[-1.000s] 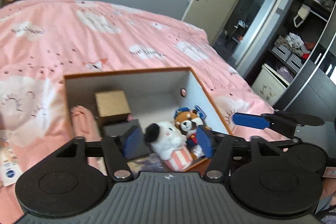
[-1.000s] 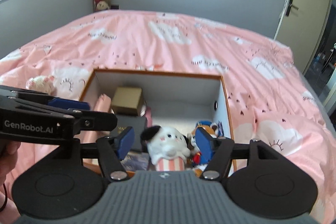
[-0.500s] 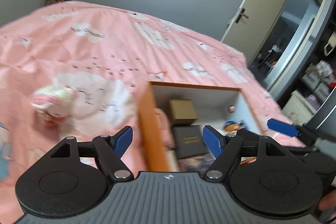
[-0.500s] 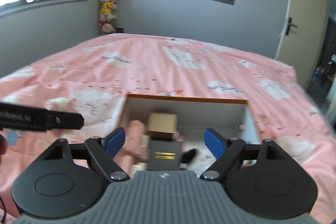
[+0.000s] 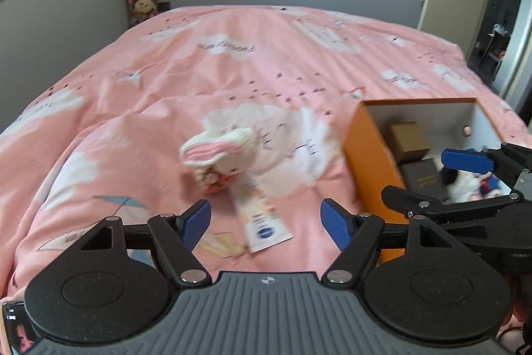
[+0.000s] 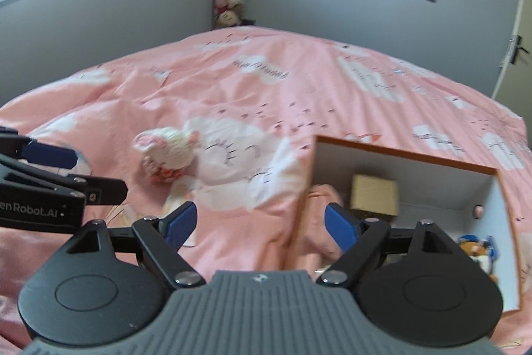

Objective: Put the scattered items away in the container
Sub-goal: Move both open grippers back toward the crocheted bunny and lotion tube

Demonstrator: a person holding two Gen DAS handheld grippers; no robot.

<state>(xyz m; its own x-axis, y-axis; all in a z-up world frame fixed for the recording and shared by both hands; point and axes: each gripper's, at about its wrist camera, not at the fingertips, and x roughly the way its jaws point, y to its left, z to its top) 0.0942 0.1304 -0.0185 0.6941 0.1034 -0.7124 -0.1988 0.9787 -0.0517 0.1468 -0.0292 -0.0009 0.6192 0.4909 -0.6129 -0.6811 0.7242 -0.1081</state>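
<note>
While both grippers are hovering over the pink bedspread (image 5: 266,62), left gripper (image 5: 266,217) gaping empty, right gripper (image 6: 257,222) likewise released, plush toy (image 5: 219,155) lying left of the orange box (image 5: 365,155), tube (image 5: 262,218) lying just beside the toy.

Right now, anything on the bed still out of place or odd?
Yes. A white and pink plush and a flat tube just in front of it lie loose on the pink duvet, left of the orange box, not in it. Both tongs are open and empty. Nothing looks spilled or damaged.
</note>
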